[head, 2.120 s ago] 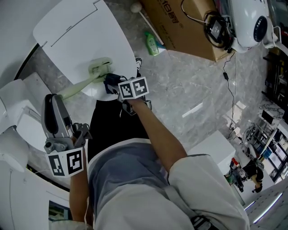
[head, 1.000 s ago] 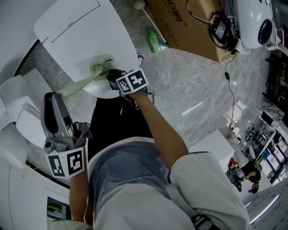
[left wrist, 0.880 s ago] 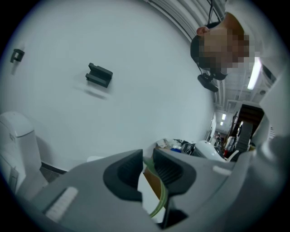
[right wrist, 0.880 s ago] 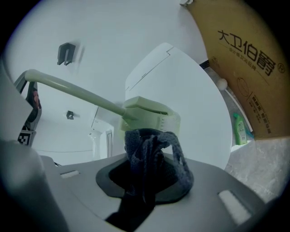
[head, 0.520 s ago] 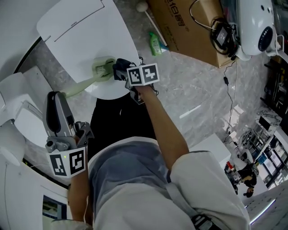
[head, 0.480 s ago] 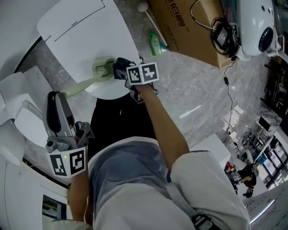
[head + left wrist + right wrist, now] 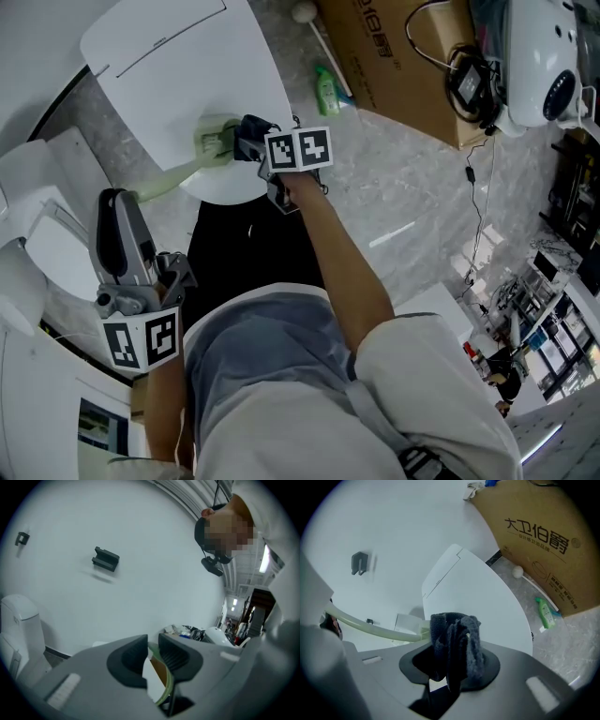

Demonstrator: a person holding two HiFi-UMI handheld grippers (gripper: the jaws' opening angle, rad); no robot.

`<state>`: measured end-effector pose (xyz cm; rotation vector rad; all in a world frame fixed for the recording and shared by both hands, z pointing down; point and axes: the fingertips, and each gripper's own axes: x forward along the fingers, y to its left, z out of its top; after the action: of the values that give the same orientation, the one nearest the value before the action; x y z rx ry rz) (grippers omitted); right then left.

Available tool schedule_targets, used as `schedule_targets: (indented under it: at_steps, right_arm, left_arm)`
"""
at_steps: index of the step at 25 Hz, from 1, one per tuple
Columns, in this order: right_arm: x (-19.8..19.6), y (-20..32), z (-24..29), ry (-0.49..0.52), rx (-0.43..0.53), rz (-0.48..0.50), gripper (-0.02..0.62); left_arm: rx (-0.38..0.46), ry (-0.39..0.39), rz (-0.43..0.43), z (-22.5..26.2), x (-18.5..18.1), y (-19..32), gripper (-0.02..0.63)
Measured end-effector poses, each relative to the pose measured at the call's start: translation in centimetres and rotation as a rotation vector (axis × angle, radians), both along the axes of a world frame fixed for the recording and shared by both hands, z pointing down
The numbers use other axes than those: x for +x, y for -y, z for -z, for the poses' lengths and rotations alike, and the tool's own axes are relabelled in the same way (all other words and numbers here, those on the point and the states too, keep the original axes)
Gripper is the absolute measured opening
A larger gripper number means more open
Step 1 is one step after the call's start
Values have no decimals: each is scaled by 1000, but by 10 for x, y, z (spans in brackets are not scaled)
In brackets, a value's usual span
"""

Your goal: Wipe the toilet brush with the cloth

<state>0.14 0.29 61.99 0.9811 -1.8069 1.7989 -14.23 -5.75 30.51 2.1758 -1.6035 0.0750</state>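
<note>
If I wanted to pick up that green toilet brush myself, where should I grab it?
By the far end of the long, thin toilet brush handle, with jaws closing across it from the side, as the left gripper does. That leaves the wide head free for the cloth.

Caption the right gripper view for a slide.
Right gripper shut on a dark cloth, beside the pale green toilet brush, over the white toilet lid.

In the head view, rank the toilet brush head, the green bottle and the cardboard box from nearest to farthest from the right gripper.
1. Toilet brush head, just left of the right gripper.
2. Green bottle, up and to the right.
3. Cardboard box, beyond the bottle, at the top.
</note>
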Motion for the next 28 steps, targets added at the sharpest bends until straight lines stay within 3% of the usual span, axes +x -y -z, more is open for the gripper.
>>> schedule_targets:
  at_steps: [11, 16, 18, 28]
  right_arm:
    - [-18, 10, 7, 5, 42, 28, 106]
    - [-16, 12, -12, -191, 70, 144, 104]
    - [-14, 13, -15, -216, 70, 136, 104]
    - [-26, 10, -2, -98, 50, 34, 104]
  left_arm:
    - [0, -4, 15, 0, -2, -1, 0]
    - [1, -4, 17, -1, -3, -1, 0]
    - [1, -5, 17, -2, -2, -1, 0]
    - [11, -18, 18, -1, -4, -2, 0]
